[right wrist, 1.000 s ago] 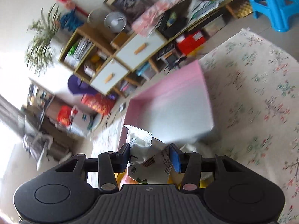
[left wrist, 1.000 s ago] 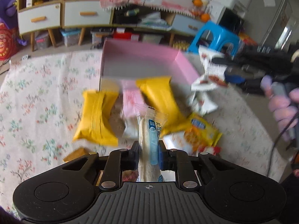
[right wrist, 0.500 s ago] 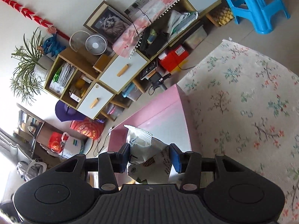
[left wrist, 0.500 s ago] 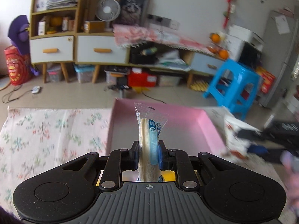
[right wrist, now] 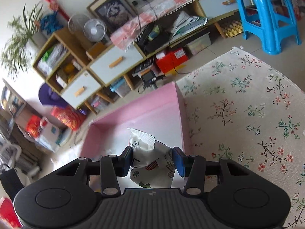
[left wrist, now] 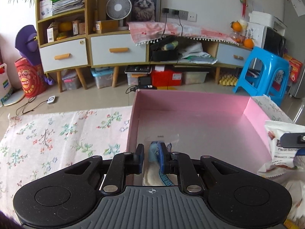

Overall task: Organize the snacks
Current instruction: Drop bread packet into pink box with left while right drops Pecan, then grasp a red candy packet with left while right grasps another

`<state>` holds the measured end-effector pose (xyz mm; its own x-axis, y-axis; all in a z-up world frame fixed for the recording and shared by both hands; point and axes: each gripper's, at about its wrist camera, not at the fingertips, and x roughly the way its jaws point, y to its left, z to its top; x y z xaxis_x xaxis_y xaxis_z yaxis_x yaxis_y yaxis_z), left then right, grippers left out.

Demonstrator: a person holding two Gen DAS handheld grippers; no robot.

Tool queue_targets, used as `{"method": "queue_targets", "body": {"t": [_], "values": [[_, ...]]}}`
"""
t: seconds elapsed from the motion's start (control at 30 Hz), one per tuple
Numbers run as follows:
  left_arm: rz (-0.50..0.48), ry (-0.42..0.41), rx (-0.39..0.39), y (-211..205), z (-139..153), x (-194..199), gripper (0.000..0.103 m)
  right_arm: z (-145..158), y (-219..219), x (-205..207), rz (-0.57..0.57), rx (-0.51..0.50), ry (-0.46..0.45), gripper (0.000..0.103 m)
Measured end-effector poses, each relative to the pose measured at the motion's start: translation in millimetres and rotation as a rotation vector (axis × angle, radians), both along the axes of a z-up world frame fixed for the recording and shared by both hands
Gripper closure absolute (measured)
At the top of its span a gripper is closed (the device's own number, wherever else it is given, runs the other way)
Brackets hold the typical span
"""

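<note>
Pink box [left wrist: 190,114], center frame on the floral cloth [left wrist: 57,133], floor mostly bare w/ room toward far wall. Your left gripper [left wrist: 151,158] pinches the clear wafer pack [left wrist: 152,169] over its near edge; right gripper [right wrist: 152,161] clamps the white snack bag [right wrist: 150,164] over box's right side.

left gripper [left wrist: 151,159]: matte black body, grey ribbed centre plate with a small white crosshair mark | two round recessed discs at the outer corners | silver screw heads on the black linkage arms | blue pads on the fingers [left wrist: 162,158] | right gripper [right wrist: 154,161]: same black-and-grey build, silver screws, blue pads
</note>
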<state>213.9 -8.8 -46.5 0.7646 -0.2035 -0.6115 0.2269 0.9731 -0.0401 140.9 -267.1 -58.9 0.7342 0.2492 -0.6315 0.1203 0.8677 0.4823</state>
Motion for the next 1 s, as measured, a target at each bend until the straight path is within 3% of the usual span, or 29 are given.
{"method": "queue_targets", "body": {"t": [0.23, 0.47, 0.5, 0.57, 0.67, 0.73, 0.77, 0.83, 0.93, 1.0], "values": [[0.018, 0.039, 0.075, 7, 4, -22, 0.089, 2, 18, -3, 0.071, -0.055, 0.019, 0.066], [0.063, 0.113, 0.076, 18, 9, -37, 0.088, 11, 31, -9, 0.149, -0.101, 0.001, 0.065], [0.065, 0.118, 0.073, 19, 10, -39, 0.087, 13, 32, -10, 0.155, -0.107, -0.005, 0.064], [0.057, 0.129, 0.053, 23, 12, -42, 0.083, 17, 33, -13, 0.158, -0.113, -0.014, 0.052], [0.048, 0.17, -0.047, 36, 17, -47, 0.068, 24, 36, -21, 0.165, -0.118, -0.032, 0.037], [0.029, 0.179, -0.112, 42, 22, -54, 0.051, 28, 38, -27, 0.177, -0.129, -0.046, 0.032], [0.017, 0.169, -0.126, 44, 25, -60, 0.047, 31, 40, -31, 0.184, -0.142, -0.054, 0.029], [0.014, 0.14, -0.111, 45, 33, -71, 0.024, 36, 43, -39, 0.194, -0.171, -0.068, 0.023], [0.013, 0.096, -0.069, 44, 44, -87, 0.018, 42, 48, -52, 0.214, -0.2, -0.08, 0.02], [0.018, 0.108, -0.049, 44, 49, -94, 0.015, 45, 50, -60, 0.227, -0.222, -0.081, 0.017]]}}
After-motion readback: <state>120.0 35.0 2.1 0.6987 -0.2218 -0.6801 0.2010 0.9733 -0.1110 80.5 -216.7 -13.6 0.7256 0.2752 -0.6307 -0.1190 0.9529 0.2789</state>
